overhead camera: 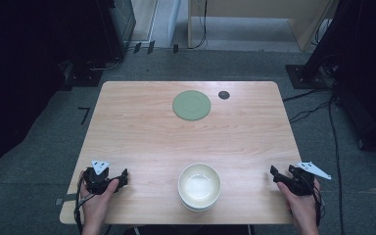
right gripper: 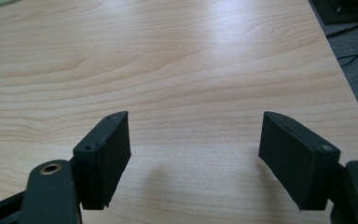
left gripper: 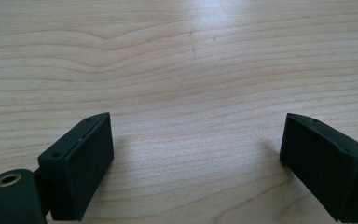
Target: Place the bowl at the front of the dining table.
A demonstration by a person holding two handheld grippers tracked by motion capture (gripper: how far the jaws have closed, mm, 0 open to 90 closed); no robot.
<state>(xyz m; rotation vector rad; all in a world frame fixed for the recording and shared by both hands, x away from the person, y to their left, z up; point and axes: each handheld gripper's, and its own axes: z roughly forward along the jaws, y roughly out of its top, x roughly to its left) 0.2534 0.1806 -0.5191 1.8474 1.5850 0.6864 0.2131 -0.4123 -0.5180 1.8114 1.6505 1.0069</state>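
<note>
On the pale wood-grain table (overhead camera: 142,137): cream round ceramic bowl (overhead camera: 199,186) near the front edge, midway between the two hands. Flat sage-green round plate (overhead camera: 191,105) toward the far edge, small dark round disc (overhead camera: 223,95) just beside it on the right. Left black two-jaw gripper (left gripper: 196,154) at the front left corner, jaws spread wide, only bare wood between. Right black two-jaw gripper (right gripper: 193,154) at the front right edge, jaws likewise spread, holding nothing. Both well apart from the bowl.

Black tongs (overhead camera: 125,177), grey triangular plates, trailing cables
</note>
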